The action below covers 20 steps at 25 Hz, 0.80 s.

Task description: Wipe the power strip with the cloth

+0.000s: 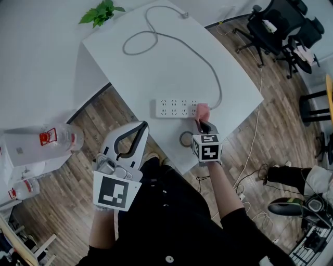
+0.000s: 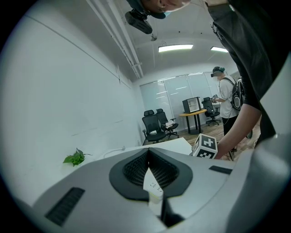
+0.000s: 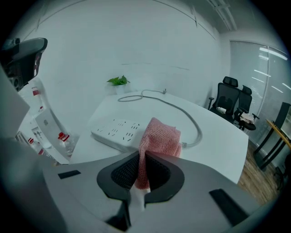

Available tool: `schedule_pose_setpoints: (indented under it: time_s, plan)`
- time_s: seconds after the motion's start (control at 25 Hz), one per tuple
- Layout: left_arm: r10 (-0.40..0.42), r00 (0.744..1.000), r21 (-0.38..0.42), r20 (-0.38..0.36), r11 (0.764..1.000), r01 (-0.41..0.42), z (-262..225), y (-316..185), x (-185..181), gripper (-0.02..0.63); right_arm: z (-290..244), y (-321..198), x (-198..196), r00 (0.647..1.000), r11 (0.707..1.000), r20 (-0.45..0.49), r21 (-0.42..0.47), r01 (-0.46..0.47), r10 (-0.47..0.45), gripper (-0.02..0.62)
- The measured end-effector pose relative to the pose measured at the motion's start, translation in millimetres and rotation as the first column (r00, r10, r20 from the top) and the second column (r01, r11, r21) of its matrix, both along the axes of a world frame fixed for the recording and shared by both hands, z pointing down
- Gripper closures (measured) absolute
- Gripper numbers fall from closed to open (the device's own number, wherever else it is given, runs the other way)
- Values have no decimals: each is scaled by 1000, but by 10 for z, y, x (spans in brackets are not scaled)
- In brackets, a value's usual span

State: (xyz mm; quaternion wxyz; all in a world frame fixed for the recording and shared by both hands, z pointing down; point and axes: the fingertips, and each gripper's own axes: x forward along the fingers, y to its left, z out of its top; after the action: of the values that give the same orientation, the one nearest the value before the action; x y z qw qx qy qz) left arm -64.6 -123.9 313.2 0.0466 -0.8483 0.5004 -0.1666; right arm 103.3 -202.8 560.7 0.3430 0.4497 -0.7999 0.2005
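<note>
Right gripper [image 3: 144, 167]: jaws pinching the pink cloth [image 3: 159, 138]. A fold is clamped between the pads and the rest stands up bunched past the tips, so loose fabric leads and meets the surface first, which suits wiping. In the head view this sits right of frame centre, with the cloth over the right end of the power strip [image 1: 174, 108], touching it or just above; I can't tell which. That's the cable end, so my guess is the wipe starts there and runs left along the sockets.

Left gripper [image 1: 140, 127]: jaws pressed together with nothing between them. It's in the lower left of the head view, off the table edge over the wood floor and well apart from the strip. It looks parked clear of the wipe path, though it could come in to steady the strip if it slides.

The power strip is a white multi-socket bar lying flat near the lower edge of the white table [image 1: 156, 57], sockets up. Its grey cable [image 1: 210, 67] loops toward the upper part of the frame, so there's slack and wiping shouldn't tug it.

A green plant [image 1: 101, 11] sits at the top left, and plastic bottles [image 1: 57, 137] at mid left; neither is involved.

Judgement: the wipe is barely begun or about to begin.
</note>
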Motion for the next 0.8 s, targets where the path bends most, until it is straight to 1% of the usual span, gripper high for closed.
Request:
schedule_pose_setpoints:
  time_s: [0.48,0.8]
  plan:
    - [-28,1000,-6,5,1000,28,30,1,-167,592,27,72,-522,995,995,29,-4,97,-97,546]
    - [-47,999,-12,7,999,47,55,9,-268,592,24,130,-834,985,986,44,-5,164,-164,546]
